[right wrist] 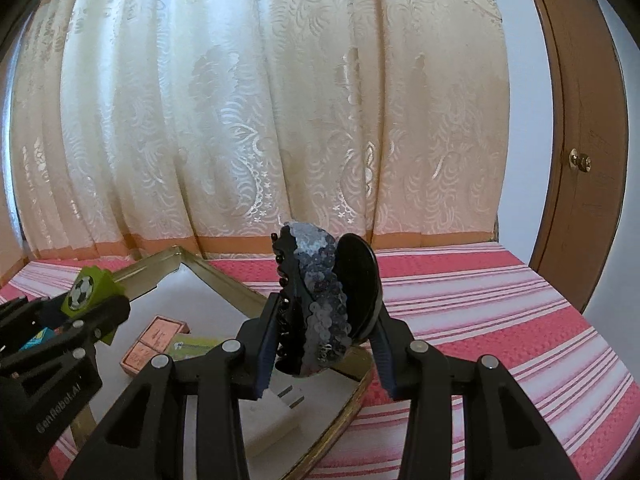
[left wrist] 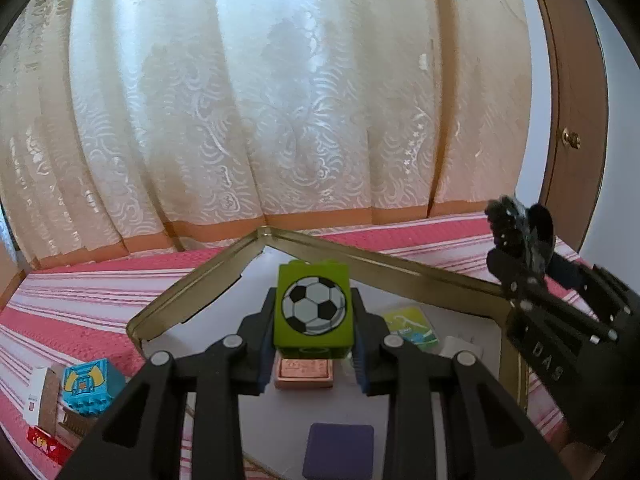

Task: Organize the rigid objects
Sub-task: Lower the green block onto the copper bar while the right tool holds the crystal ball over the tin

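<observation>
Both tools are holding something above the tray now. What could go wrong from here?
1. The left tool holds the green football block right over the pink box; released here, it may land on that box and tip.
2. The sequined black item in the right tool is rounded and sticks far above the pads, so it might slip or twist.
3. The two tools are close together over the gold-rimmed tray and may bump.

Below the left claw (left wrist: 314,354), a copper box (left wrist: 304,374), purple pad (left wrist: 339,456) and green card (left wrist: 410,328) crowd the tray (left wrist: 192,300); white floor opens leftward; right claw (right wrist: 324,354) flanks right.
</observation>
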`<move>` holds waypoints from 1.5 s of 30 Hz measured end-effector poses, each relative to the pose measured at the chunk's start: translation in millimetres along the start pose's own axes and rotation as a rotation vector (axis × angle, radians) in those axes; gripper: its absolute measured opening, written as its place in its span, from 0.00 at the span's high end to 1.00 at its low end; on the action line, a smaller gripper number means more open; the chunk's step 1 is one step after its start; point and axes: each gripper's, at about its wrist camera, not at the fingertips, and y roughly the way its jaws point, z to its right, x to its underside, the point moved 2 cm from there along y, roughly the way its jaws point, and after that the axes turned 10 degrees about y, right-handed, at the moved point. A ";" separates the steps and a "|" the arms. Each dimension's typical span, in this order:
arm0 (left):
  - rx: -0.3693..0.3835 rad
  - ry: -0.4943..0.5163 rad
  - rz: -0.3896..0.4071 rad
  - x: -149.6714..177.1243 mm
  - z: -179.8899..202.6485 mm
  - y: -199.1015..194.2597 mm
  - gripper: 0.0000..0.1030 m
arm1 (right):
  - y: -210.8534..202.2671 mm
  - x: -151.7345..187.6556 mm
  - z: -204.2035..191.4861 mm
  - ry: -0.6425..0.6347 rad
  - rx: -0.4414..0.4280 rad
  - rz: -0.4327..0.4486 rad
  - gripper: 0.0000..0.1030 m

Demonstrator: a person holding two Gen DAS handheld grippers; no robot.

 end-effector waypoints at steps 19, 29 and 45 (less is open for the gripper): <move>-0.004 0.021 -0.052 -0.1 5.5 17.8 0.71 | 23.2 1.5 -0.6 0.017 -0.015 -0.091 0.57; -0.031 0.019 -0.096 1.2 1.6 29.0 0.71 | 33.4 4.8 -13.8 -0.037 -0.042 -0.140 0.57; -0.044 0.032 -0.133 0.3 3.0 32.6 0.71 | 40.9 7.6 -19.0 -0.060 -0.058 -0.186 0.57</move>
